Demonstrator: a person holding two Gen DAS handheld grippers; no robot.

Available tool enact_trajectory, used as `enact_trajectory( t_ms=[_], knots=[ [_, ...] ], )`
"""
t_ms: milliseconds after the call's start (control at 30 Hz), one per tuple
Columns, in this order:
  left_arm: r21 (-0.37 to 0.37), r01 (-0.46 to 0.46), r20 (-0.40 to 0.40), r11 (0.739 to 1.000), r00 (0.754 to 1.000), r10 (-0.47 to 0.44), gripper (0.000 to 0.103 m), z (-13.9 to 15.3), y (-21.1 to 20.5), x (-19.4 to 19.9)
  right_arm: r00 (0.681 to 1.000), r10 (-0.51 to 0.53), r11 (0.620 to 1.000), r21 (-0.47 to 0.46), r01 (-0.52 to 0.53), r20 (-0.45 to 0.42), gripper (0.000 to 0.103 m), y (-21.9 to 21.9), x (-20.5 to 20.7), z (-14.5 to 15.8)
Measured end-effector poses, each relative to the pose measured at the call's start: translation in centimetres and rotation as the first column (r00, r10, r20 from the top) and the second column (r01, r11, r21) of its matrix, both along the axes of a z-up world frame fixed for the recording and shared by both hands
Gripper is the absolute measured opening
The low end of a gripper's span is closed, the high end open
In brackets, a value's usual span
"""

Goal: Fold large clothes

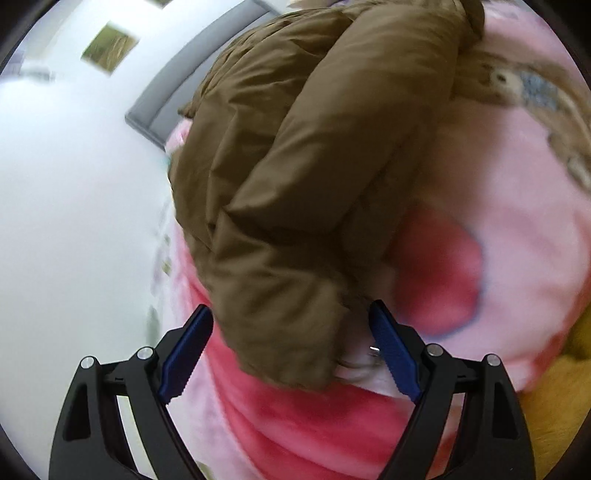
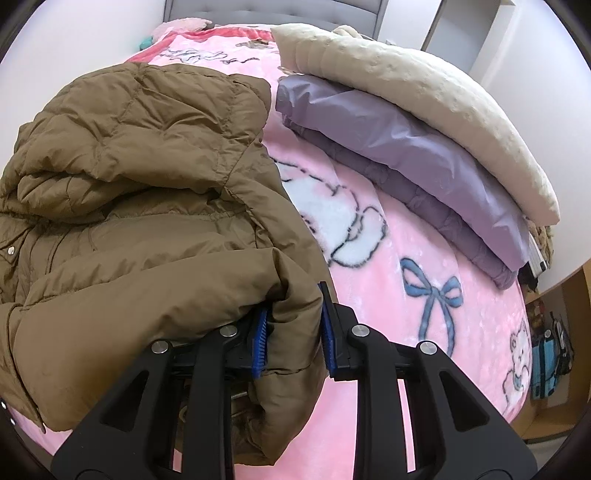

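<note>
A brown puffer jacket (image 2: 140,177) lies spread on a bed covered by a pink blanket (image 2: 406,332). In the left wrist view the jacket (image 1: 295,166) hangs bunched, and my left gripper (image 1: 291,317) is open with the jacket's lower end between its spread jaws. My right gripper (image 2: 293,317) has its jaws closed part-way on a thick fold of the jacket's sleeve near the bed's front edge.
A folded purple jacket (image 2: 406,155) with a cream fleece (image 2: 424,92) on top lies at the right side of the bed. A grey headboard (image 2: 273,9) stands at the back. A blue bag (image 2: 546,362) stands on the floor at right. White wall (image 1: 74,221) is at left.
</note>
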State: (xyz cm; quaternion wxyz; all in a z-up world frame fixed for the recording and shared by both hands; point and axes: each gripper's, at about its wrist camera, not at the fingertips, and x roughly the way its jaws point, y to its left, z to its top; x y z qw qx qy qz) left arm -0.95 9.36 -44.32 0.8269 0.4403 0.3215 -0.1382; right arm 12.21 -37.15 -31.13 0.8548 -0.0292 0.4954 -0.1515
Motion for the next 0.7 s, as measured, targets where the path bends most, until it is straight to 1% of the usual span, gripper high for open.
enact_trajectory(
  t_ms=[33, 100, 133, 200, 233, 300, 367, 400, 433, 467, 500, 533, 600, 633, 700],
  knots=[
    [0.001, -0.017, 0.011, 1.0, 1.0, 0.017, 0.082, 0.3, 0.1, 0.7, 1.0, 0.0, 1.0, -0.001, 0.0, 0.002, 0.023, 0.0, -0.1, 0.0],
    [-0.034, -0.066, 0.057, 0.997, 0.996, 0.068, 0.082, 1.7, 0.8, 2.2, 1.0, -0.001, 1.0, 0.0, 0.001, 0.008, 0.023, 0.1, -0.2, 0.1],
    [-0.041, -0.079, 0.082, 0.996, 0.993, 0.082, 0.082, 2.2, 1.0, 2.6, 1.0, 0.002, 1.0, 0.002, -0.002, 0.016, 0.023, 0.2, -0.4, 0.2],
    [-0.022, -0.123, 0.147, 0.992, 0.981, 0.125, 0.082, 2.6, 1.5, 3.5, 0.999, 0.011, 1.0, -0.001, -0.011, 0.031, 0.023, 0.4, -0.7, 0.4],
    [-0.017, -0.139, 0.133, 0.99, 0.981, 0.14, 0.082, 2.2, 1.7, 4.1, 0.999, 0.015, 1.0, -0.011, -0.015, 0.032, 0.026, 0.5, -0.9, 0.3],
    [-0.037, -0.197, 0.019, 0.98, 0.98, 0.198, 0.081, 0.8, 2.3, 5.7, 0.999, 0.019, 1.0, -0.024, -0.019, 0.027, 0.029, 0.6, -1.3, -0.2],
    [-0.038, -0.207, -0.03, 0.978, 0.978, 0.206, 0.073, -0.3, 2.2, 6.3, 0.999, 0.037, 0.998, -0.06, -0.035, 0.036, 0.036, 0.8, -2.2, -0.8],
    [-0.039, -0.194, -0.047, 0.98, 0.98, 0.192, 0.068, -0.5, 1.7, 6.4, 0.997, 0.06, 0.993, -0.107, -0.054, 0.054, 0.045, 1.1, -3.1, -1.1],
    [-0.042, -0.183, -0.061, 0.982, 0.982, 0.18, 0.053, -0.5, 1.4, 6.4, 0.994, 0.08, 0.988, -0.137, -0.07, 0.069, 0.054, 1.3, -3.8, -1.3],
    [-0.042, -0.17, -0.082, 0.985, 0.983, 0.166, 0.044, -0.5, 1.0, 6.3, 0.99, 0.104, 0.981, -0.172, -0.087, 0.094, 0.059, 1.4, -5.2, -1.6],
    [-0.045, -0.17, -0.084, 0.984, 0.983, 0.166, 0.042, -0.3, 0.8, 6.1, 0.987, 0.116, 0.978, -0.187, -0.094, 0.109, 0.064, 1.6, -6.3, -1.9],
    [-0.057, -0.177, -0.087, 0.982, 0.981, 0.172, 0.038, -0.2, 0.9, 6.0, 0.985, 0.125, 0.974, -0.201, -0.1, 0.116, 0.066, 1.6, -7.7, -2.2],
    [-0.089, -0.214, -0.114, 0.973, 0.972, 0.203, 0.034, 0.0, 1.0, 5.6, 0.986, 0.139, 0.967, -0.227, -0.116, 0.088, 0.068, 1.9, -9.4, -3.0],
    [-0.116, -0.246, -0.136, 0.962, 0.964, 0.23, 0.031, 0.3, 1.3, 5.8, 0.987, 0.143, 0.966, -0.229, -0.123, 0.074, 0.068, 2.0, -10.1, -3.3],
    [-0.147, -0.295, -0.155, 0.944, 0.95, 0.272, 0.028, 0.8, 1.5, 6.2, 0.986, 0.158, 0.961, -0.237, -0.143, 0.046, 0.068, 2.6, -11.9, -4.0]
  ],
)
